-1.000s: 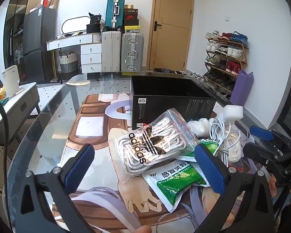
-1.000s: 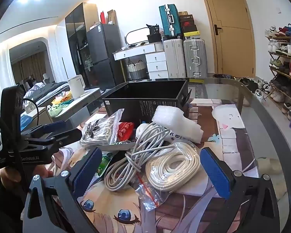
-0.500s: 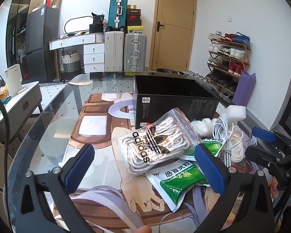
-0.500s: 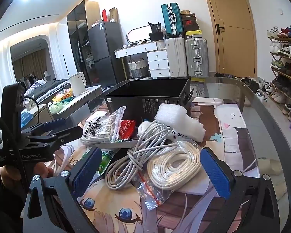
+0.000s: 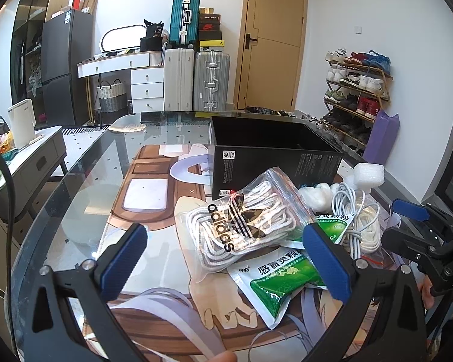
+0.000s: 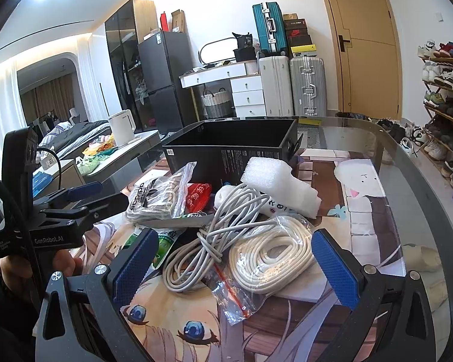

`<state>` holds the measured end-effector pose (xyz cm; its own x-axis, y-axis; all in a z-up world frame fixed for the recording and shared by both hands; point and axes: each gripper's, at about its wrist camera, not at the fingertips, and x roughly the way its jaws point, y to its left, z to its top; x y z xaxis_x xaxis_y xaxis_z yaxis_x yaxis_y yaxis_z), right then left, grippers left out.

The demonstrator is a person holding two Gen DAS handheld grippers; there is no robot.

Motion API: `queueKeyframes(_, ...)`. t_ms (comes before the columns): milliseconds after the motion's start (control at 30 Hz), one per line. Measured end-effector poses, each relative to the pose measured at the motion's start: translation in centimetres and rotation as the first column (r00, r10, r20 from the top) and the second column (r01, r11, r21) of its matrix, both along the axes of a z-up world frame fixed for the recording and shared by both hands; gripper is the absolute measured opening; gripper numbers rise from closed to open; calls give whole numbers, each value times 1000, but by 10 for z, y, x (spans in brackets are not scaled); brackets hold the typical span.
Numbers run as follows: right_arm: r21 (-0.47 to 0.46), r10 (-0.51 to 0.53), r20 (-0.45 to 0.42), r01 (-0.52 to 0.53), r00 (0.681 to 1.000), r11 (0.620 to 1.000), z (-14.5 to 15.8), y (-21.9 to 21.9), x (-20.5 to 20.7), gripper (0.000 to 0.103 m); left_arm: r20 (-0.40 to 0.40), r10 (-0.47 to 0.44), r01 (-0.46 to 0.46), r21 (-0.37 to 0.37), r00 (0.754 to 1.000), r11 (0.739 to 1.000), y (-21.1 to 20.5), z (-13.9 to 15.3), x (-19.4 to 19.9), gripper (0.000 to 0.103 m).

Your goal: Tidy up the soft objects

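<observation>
On the glass table [image 5: 84,181], the black box [image 5: 268,154] sits empty; lace bag [image 5: 244,226] and cables [image 6: 226,235] remain unsorted, left gripper [image 5: 226,259] and right gripper [image 6: 235,268] gaping, holding nothing.

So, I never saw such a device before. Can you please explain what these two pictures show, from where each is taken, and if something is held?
No robot here: a person holds a two-finger tool in each hand, and each tool carries a wide-angle camera looking forward along its blue-padded fingers.

One picture is from the left gripper, the other from the right gripper. Each also shows the other tool at its edge.

On the glass table lies a pile: a clear adidas bag of white laces, green medicine sachets, a grey cable, a bagged white cord, a white foam piece and a small red packet. Behind them stands an open black box.

Both grippers are open and hold nothing.
</observation>
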<state>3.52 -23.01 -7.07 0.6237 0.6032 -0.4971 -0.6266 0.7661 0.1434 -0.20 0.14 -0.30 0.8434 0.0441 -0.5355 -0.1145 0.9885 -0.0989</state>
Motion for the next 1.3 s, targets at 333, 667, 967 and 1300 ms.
queueKeyframes(333,-5,-14,1,14,1000,1000,-1,0,2,103,-3,-15,15,-5,1000,1000,0,-1,0,103)
queueKeyframes(667,-11,-20,-3,20,1000,1000,-1,0,3,103,-5,-15,15,-3,1000,1000,0,-2,2,103)
queueKeyframes(967,-17,-19,-1,19,1000,1000,-1,1,3,103,-6,-15,15,-3,1000,1000,-1,-2,2,103)
queueKeyframes(1300,-20,-28,-3,28,1000,999,-1,1,3,103,-7,-19,19,-3,1000,1000,-1,-3,2,103)
